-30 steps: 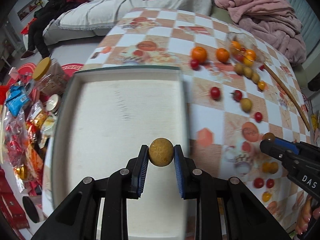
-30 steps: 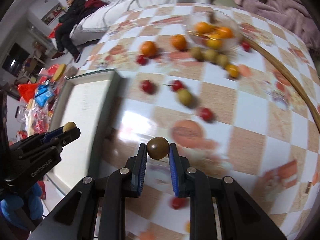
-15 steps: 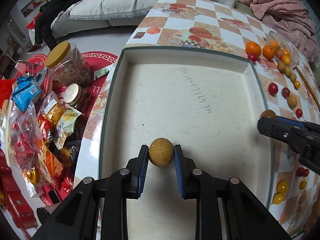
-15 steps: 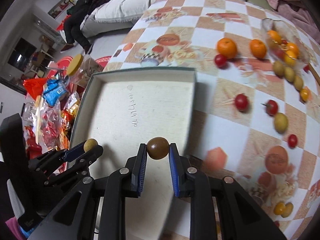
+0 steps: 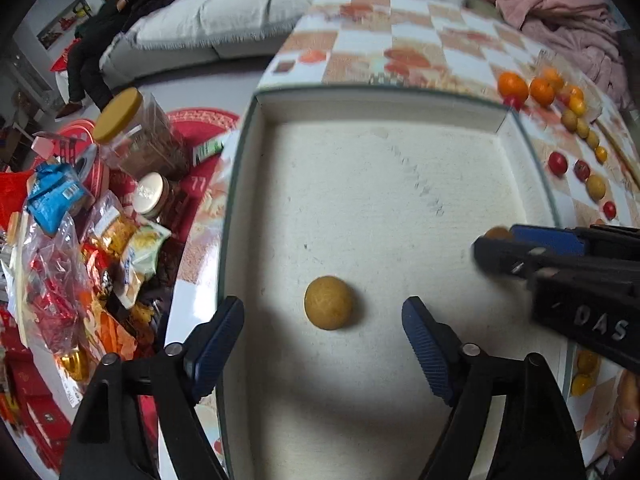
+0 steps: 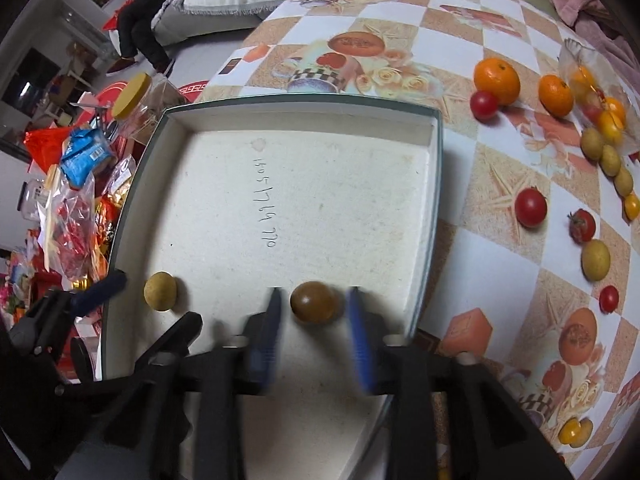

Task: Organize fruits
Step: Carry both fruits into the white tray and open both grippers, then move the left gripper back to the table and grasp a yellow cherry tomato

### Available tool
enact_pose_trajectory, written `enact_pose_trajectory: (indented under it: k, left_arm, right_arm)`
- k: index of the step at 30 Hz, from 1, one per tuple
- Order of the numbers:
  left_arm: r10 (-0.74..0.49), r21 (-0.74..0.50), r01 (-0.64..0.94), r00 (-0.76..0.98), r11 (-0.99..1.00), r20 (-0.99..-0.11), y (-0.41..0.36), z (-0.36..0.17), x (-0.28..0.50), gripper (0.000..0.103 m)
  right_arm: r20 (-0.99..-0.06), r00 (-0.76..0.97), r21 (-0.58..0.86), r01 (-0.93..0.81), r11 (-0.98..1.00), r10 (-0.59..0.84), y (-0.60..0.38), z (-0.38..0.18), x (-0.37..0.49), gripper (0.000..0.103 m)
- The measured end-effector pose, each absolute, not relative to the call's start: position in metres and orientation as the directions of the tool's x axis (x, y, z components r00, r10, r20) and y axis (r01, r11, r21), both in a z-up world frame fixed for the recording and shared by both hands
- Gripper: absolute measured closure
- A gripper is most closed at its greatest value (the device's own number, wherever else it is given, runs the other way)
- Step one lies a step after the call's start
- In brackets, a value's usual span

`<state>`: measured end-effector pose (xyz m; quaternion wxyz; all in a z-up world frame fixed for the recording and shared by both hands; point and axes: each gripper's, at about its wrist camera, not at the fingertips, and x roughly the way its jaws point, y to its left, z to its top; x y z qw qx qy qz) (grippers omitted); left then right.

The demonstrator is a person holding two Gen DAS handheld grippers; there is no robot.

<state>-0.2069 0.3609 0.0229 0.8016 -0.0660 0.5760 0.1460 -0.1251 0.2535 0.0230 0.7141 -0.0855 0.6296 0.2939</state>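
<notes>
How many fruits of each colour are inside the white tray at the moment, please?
Yellowish fruit: 1
Brown fruit: 1
Total inside the tray: 2

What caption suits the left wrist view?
Open left gripper over a yellow-brown fruit lying in the white tray.

Left gripper (image 5: 323,320) gapes wide, fingers well apart; right gripper (image 6: 314,312) is parted slightly, its blurred fingers (image 6: 267,332) apart
</notes>
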Motion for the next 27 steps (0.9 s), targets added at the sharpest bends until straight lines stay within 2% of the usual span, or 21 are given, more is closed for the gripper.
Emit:
enact_pose_trajectory:
  k: [2,5,11,17,27]
  left_arm:
    - [0.165,0.076,-0.296,0.29,0.952,-0.943,0.359,0.023,-0.206,0.021]
    - [0.17,0.084,-0.297,0.275,0.951,-0.946,0.359,0.022,-0.204,0.021]
    - [0.175,0.092,-0.281,0.286,0.955,-0.942,0.349,0.029,-0.2,0.021]
    - [0.155,0.09,-0.209,0.322,0.974,-0.934,0.315,0.041,-0.192,0.021]
    - [0.024,0.019,-0.016,0.374,1.0,-0.927,0.227,0.056,-0.195,0.021]
  right_arm:
    - [-0.937,0.039,0.275,-0.528,0.804,0.346,0.253,0.029,-0.125,0.036]
    - [-0.923,0.063,0.295,-0.516,0.804,0.379,0.25,0.042,-0.124,0.023]
    - [-0.905,0.126,0.308,-0.466,0.829,0.407,0.222,0.067,-0.119,0.022]
    - [-0.911,0.175,0.284,-0.394,0.874,0.375,0.173,0.071,-0.121,0.022]
    - [-0.944,0.224,0.191,-0.23,0.954,0.243,0.058,0.069,-0.146,0.022]
